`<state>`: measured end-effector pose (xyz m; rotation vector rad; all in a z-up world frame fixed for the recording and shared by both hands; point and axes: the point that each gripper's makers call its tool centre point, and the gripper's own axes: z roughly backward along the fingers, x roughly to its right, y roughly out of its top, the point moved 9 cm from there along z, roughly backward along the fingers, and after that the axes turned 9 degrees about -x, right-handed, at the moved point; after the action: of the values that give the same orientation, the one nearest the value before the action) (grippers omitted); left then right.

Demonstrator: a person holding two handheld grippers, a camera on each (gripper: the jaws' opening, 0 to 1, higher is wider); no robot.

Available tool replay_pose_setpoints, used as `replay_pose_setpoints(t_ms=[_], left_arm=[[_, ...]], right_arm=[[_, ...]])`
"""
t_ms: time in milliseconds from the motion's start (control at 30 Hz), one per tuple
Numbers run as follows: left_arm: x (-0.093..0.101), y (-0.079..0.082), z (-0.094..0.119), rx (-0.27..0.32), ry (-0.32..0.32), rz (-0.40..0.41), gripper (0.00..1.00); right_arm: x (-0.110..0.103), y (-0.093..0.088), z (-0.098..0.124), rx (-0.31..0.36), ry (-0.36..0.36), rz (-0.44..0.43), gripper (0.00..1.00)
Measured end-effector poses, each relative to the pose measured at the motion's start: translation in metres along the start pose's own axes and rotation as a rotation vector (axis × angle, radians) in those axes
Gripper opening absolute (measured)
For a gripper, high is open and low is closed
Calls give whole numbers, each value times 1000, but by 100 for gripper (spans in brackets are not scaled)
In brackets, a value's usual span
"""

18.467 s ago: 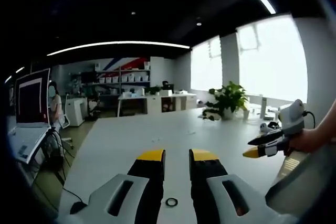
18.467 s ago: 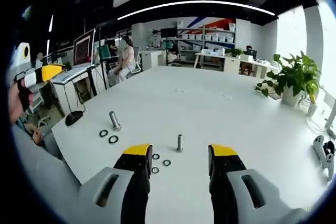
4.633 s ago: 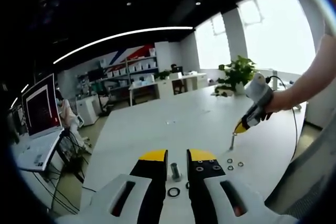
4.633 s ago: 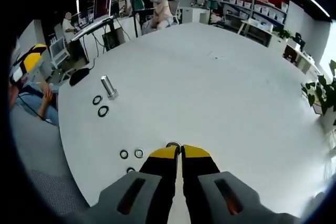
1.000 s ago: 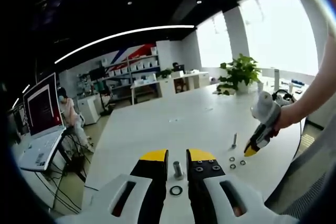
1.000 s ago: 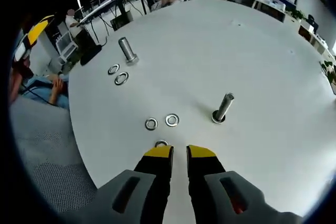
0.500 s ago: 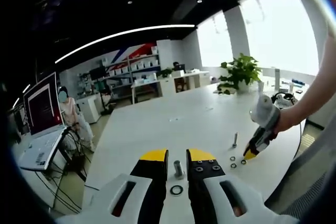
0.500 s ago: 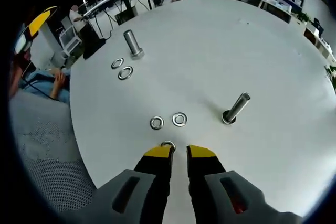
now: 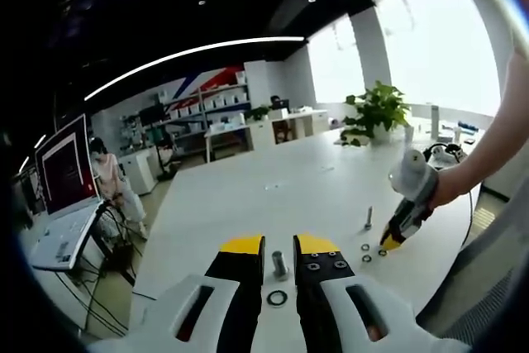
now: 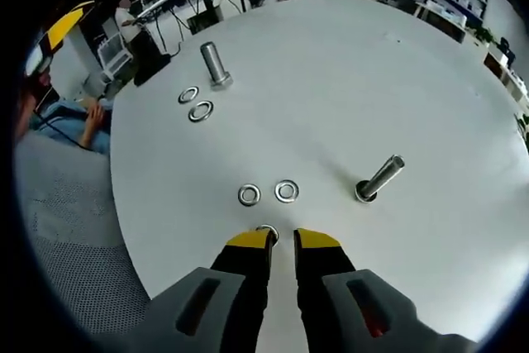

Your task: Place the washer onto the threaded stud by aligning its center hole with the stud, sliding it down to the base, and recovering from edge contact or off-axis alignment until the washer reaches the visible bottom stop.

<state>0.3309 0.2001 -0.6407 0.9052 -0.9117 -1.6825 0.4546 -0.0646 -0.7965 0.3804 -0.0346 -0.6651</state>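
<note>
Three washers lie near my right gripper (image 10: 283,240); its jaws, narrowly parted, straddle the nearest washer (image 10: 266,231), holding nothing. Pickup in hand. Next: pinch, lift, centre over the stud (image 10: 379,178). My left gripper (image 9: 279,245) hovers, slightly open, empty.

The left gripper view is sitting low, near the white table (image 9: 248,204), and looking flat across it toward the far shelves and windows. The big bolt (image 9: 279,262) is standing very close in front of it. The right gripper view is hanging higher, looking steeply down at the same table (image 10: 347,80), close to the washers (image 10: 266,193). Both views are sharing the big bolt (image 10: 213,64) and the thin stud (image 10: 380,178), also seen at (image 9: 369,219).
</note>
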Motion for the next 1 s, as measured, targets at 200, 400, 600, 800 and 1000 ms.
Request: replay_pose_setpoints(t_ms=[200,400,600,800,1000], left_arm=[[0,0,-1,-6,-1,-7,12],[1,0,0,-5,-2,-6,12],[1,0,0,-4,-4,-8,12],[0,0,1,0,-1,-3,11],[-1,1,2,15,4,-3,11]], right_arm=[[-2,1,-1,-19,-25,112,12],[-6,1,-1,-39,-50,197,12],[-11,1,-1,-48,-60,266,6],[-9,0,-1,-38,-56,248,6],[-9,-3,0,-17,-52,237,5]])
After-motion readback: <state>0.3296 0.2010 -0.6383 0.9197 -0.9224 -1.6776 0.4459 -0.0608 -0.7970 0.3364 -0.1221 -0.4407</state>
